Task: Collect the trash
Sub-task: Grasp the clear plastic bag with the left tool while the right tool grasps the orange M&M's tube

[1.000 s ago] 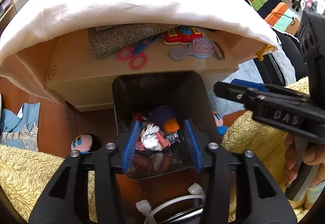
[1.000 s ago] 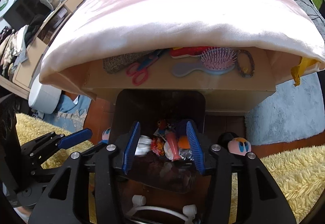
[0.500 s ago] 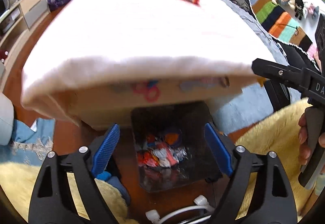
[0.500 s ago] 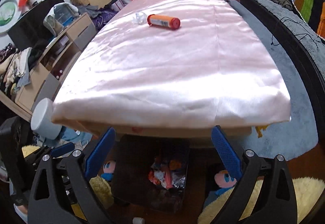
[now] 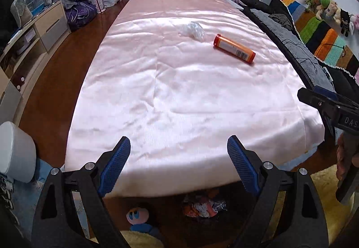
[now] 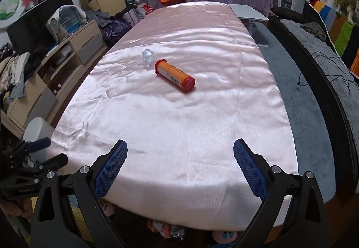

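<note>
An orange tube with red caps point(image 5: 234, 49) point(image 6: 174, 75) lies on the pink tablecloth point(image 5: 179, 95) point(image 6: 179, 117), far from both grippers. A crumpled clear plastic wrapper point(image 5: 192, 30) point(image 6: 147, 58) lies just beyond it. My left gripper point(image 5: 178, 163) is open and empty above the table's near edge. My right gripper point(image 6: 180, 168) is open and empty too, beside it. The dark trash bin's contents point(image 5: 203, 204) point(image 6: 167, 229) show below the table edge, holding several wrappers.
Kirby plush toys point(image 5: 136, 216) point(image 6: 224, 236) sit on the floor by the bin. A white round container point(image 5: 15, 151) stands at the left. Drawers point(image 5: 38, 30) line the left wall; a dark sofa point(image 6: 318, 63) runs along the right. The right gripper shows in the left wrist view point(image 5: 332, 108).
Both grippers rose from over the trash bin to above the tabletop and opened wide. The tube and wrapper on the cloth have come into full view.
</note>
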Available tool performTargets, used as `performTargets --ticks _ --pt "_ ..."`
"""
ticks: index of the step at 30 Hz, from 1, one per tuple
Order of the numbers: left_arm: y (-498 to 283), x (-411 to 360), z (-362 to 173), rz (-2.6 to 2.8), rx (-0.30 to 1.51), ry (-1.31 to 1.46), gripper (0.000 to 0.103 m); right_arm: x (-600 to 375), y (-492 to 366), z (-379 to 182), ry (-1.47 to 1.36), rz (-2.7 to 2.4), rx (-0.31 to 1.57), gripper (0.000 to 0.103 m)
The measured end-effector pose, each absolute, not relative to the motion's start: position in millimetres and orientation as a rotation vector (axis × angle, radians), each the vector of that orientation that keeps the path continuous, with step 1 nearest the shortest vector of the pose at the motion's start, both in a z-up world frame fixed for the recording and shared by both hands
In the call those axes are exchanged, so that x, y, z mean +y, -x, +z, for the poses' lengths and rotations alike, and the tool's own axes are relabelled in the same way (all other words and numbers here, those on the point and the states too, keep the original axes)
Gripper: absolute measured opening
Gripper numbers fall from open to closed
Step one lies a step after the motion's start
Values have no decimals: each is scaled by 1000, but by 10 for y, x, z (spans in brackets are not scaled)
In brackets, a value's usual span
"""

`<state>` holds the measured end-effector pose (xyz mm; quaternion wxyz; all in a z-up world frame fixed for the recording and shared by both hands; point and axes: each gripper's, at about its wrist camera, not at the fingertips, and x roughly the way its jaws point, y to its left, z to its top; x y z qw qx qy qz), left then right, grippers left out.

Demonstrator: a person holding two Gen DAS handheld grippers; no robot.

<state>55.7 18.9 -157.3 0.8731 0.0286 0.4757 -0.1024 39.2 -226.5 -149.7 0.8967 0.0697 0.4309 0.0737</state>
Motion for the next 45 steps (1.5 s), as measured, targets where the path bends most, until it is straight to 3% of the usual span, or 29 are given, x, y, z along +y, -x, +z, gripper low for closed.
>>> performTargets --ticks 7,13,22,25,27,30,35,43,45 --pt "-1309 128 -1480 -195 999 -41 82 -2181 -1011 -1631 -111 154 914 96" --pt "-1895 -33 -1424 -199 979 -39 73 -2079 -1511 -1764 -76 172 925 96" --pt "-2625 -385 -1613 -231 993 -72 72 -1993 -1880 -1970 -35 184 931 94" --pt "-2784 -512 -1727 -259 1007 -87 72 -2028 -1938 -1990 -49 182 927 90" --pt "-2884 -570 -1804 -264 1016 -86 72 -2061 -1970 -1995 -85 189 921 82" --pt "-3029 -635 -1883 -268 1026 -78 72 -2057 -2011 -2005 -81 195 922 79" --pt "-3228 -704 -2005 -281 1048 -78 58 -2006 -2033 -2021 -58 222 932 67" --pt "-3368 -785 -2051 -314 1063 -68 34 -1958 -2052 -2040 -65 238 929 65" --pt "-3375 -803 -2050 -318 1061 -71 29 -1903 -2050 -2041 -37 239 926 52"
